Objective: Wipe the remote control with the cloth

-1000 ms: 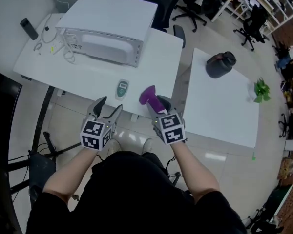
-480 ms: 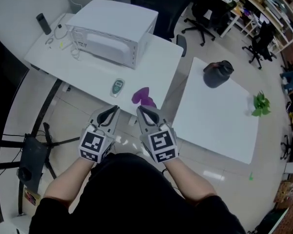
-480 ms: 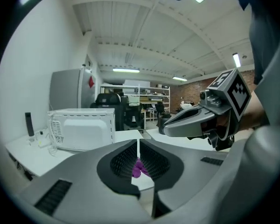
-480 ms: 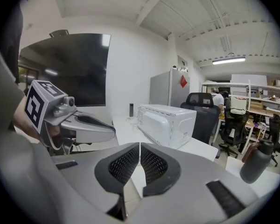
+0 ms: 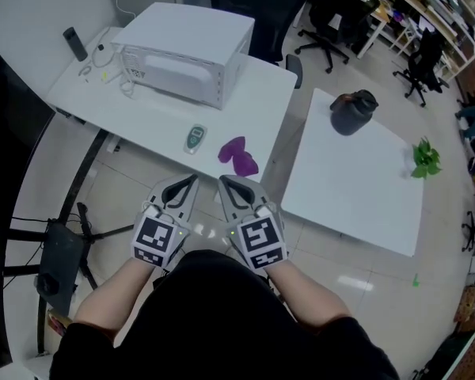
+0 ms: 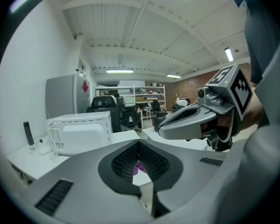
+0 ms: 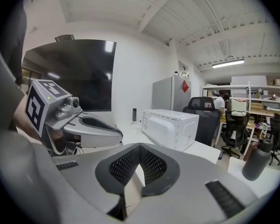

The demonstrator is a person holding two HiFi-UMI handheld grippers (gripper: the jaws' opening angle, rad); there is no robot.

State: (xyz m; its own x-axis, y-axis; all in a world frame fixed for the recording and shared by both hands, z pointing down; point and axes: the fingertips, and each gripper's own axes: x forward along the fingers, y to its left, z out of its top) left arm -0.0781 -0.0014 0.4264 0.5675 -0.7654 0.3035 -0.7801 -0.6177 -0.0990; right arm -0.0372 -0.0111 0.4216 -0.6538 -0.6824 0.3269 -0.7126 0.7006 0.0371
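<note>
The small grey-green remote control (image 5: 194, 138) lies on the white table (image 5: 142, 113) near its front edge. A crumpled purple cloth (image 5: 238, 156) lies just right of it; a bit of the cloth (image 6: 140, 167) shows past the left gripper's jaws. Both grippers are held close to the person's body, below the table's edge and away from both things. My left gripper (image 5: 185, 187) has just closed and is shut with nothing in it. My right gripper (image 5: 229, 187) has also just closed, shut and empty.
A white microwave (image 5: 186, 54) stands at the back of the table, with cables and a dark handset (image 5: 75, 43) to its left. A second white table (image 5: 356, 184) at the right holds a dark jug (image 5: 351, 112) and a small green plant (image 5: 424, 158). Office chairs stand behind.
Both grippers have drawn back from the table toward the body and shut. The cloth, which was at the right gripper's jaws, now lies on the table.
</note>
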